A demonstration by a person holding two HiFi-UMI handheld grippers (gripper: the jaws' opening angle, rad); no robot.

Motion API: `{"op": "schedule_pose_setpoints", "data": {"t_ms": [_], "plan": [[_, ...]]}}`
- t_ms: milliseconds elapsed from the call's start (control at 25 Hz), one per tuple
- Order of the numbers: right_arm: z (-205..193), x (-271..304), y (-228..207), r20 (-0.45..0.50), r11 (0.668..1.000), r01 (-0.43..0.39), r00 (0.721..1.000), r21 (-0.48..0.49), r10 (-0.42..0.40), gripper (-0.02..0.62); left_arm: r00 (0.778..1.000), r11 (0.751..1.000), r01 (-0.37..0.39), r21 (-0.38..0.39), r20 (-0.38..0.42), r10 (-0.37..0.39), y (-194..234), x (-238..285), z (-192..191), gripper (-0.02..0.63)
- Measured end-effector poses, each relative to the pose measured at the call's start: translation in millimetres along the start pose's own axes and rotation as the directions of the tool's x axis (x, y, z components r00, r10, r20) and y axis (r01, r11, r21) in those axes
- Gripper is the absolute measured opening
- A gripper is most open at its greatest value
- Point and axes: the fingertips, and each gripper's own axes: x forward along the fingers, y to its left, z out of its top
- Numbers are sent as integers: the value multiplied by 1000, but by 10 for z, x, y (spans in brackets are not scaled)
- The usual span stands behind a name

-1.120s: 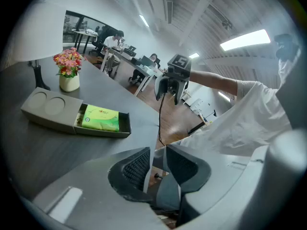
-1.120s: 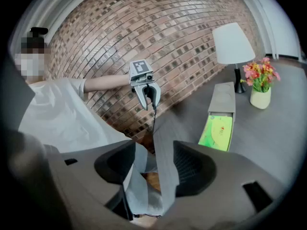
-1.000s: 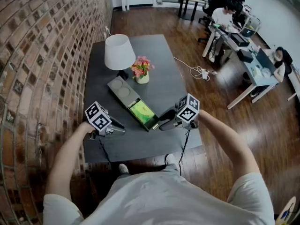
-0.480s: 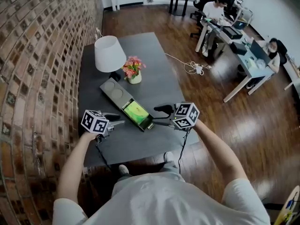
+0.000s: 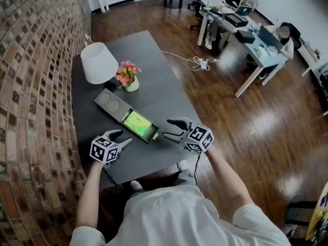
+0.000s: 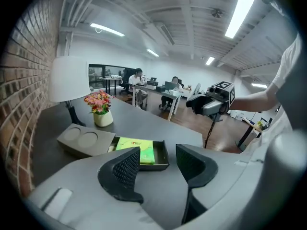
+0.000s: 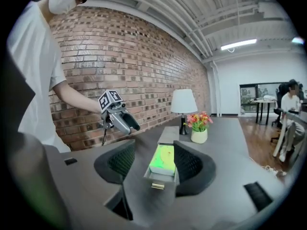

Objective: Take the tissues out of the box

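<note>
A long grey box (image 5: 108,101) lies on the dark table (image 5: 154,88), its drawer (image 5: 154,133) pulled out toward me. A green tissue pack (image 5: 136,122) lies flat in the drawer. My left gripper (image 5: 122,137) hovers just left of the drawer's end; its jaws are opening with nothing between them. My right gripper (image 5: 166,128) hangs a little right of the drawer front, jaws apart and empty. In the left gripper view, the pack (image 6: 144,150) shows beyond the gripper (image 6: 158,159). In the right gripper view, the pack (image 7: 163,159) shows past the gripper (image 7: 153,159).
A white lamp (image 5: 99,61) and a small vase of flowers (image 5: 126,77) stand behind the box. A brick wall (image 5: 36,86) runs along the table's left side. People sit at desks (image 5: 256,40) far right; a cable (image 5: 197,63) lies on the wooden floor.
Both grippers have drawn back toward the table's near edge. The left jaws, shut before, now stand apart. The right gripper has come away from the drawer's front.
</note>
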Motion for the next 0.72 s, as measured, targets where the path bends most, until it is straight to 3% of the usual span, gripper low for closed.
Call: {"op": "schedule_pose_setpoints", "data": {"t_ms": [160,320,400,480,520,720], "plan": [[-123,-178,-94,47,993,107,993,53,-110,265,1000,1000,-30,1,4,30,34,75,-67,241],[-237,-290,-150,89,972,194,974,134,-206,277,999,999,-38,7,-11,38,69,173,-135,282],[-293,-320,-157,93,962,223,966,158,-240,365,999,999,-33,5,-14,33,77,251,-128,312],[-334,-335,-160,96,952,249,958,176,-269,379,999,1000,-24,1,-24,24,89,340,-117,325],[-345,-340,-155,99,948,258,955,183,-279,407,999,1000,-21,-1,-35,21,100,387,-119,352],[-332,-375,-76,120,943,272,947,190,-297,407,991,998,-39,41,-124,44,150,646,-213,553]]}}
